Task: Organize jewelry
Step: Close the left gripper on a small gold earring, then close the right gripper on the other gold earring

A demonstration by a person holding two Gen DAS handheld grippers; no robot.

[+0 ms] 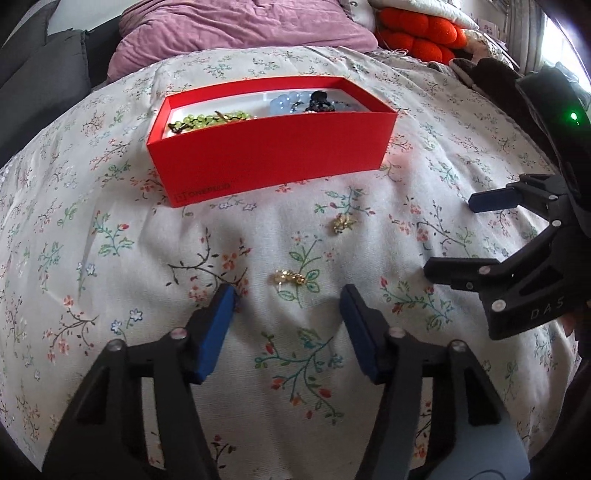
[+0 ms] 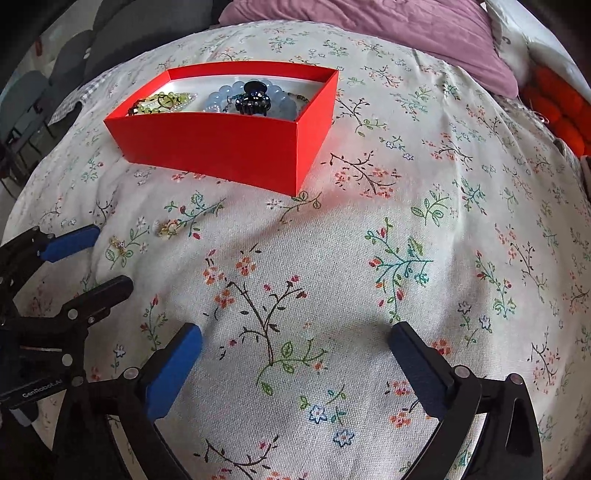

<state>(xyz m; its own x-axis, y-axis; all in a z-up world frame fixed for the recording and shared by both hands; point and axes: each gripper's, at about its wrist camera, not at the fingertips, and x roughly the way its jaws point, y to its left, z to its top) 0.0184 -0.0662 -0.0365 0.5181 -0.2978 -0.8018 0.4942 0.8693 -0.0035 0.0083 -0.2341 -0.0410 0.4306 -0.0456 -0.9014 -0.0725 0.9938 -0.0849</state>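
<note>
A red open box sits on the floral bedspread; it holds a green bead bracelet, a pale blue bead bracelet and a black hair claw. Two small gold jewelry pieces lie on the cloth: one just ahead of my open, empty left gripper, the other farther toward the box. My right gripper is open and empty over bare cloth; the box is ahead left. The gold pieces show left, near the left gripper.
A purple pillow and an orange knotted cushion lie at the bed's head. Dark grey cushions stand at the left. The right gripper shows at the right edge of the left wrist view.
</note>
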